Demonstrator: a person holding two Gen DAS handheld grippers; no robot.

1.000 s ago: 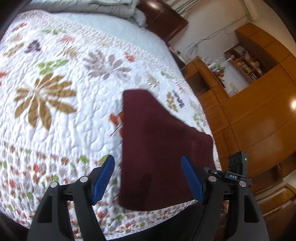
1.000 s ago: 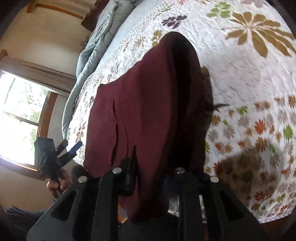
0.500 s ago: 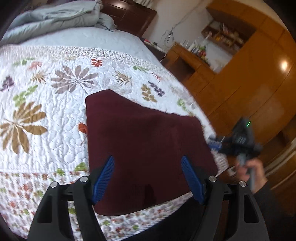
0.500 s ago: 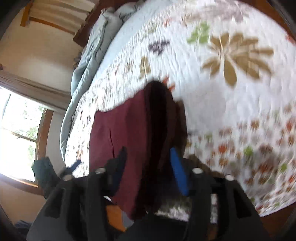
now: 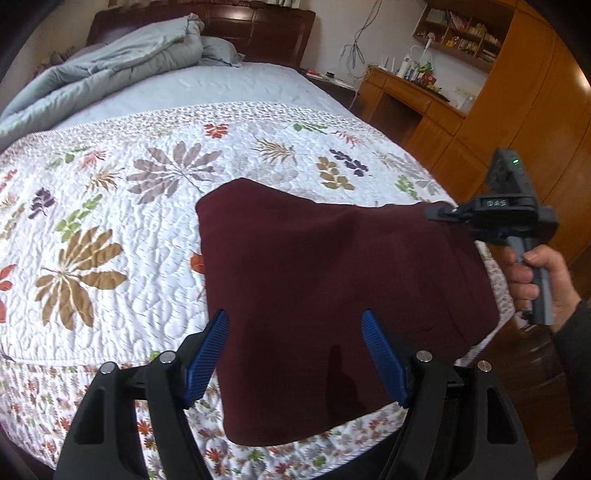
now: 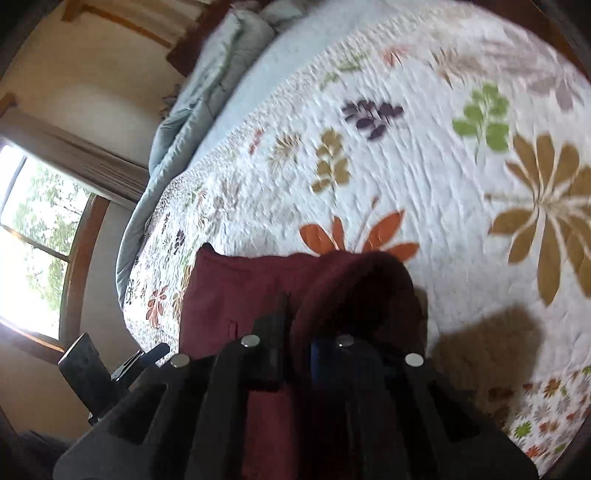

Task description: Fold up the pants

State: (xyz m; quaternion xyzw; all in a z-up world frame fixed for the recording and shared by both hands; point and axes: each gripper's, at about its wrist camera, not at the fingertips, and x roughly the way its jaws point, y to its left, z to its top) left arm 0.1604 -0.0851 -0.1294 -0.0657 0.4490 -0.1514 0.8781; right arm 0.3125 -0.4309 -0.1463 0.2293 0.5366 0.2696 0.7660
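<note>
The dark maroon pants (image 5: 332, 288) lie folded on the flowered quilt (image 5: 129, 240) near the bed's front edge. My left gripper (image 5: 293, 314) hovers open just above their near part, blue pads wide apart, holding nothing. My right gripper (image 5: 430, 213), held by a hand (image 5: 535, 280), pinches the far right corner of the pants and lifts it slightly. In the right wrist view its jaws (image 6: 299, 332) are closing tight, with a raised fold of the pants (image 6: 229, 295) pressed between them. The cloth hides the right pad.
A crumpled grey duvet (image 5: 92, 74) lies at the head of the bed by the dark headboard (image 5: 258, 33). A wooden desk and cabinets (image 5: 424, 99) stand to the right. A window (image 6: 29, 240) is on the other side. The quilt spreads wide beyond the pants.
The right jaws opened around the raised fold, then narrowed onto it as the hand drew back. The left gripper rolled and shifted over the pants, still open.
</note>
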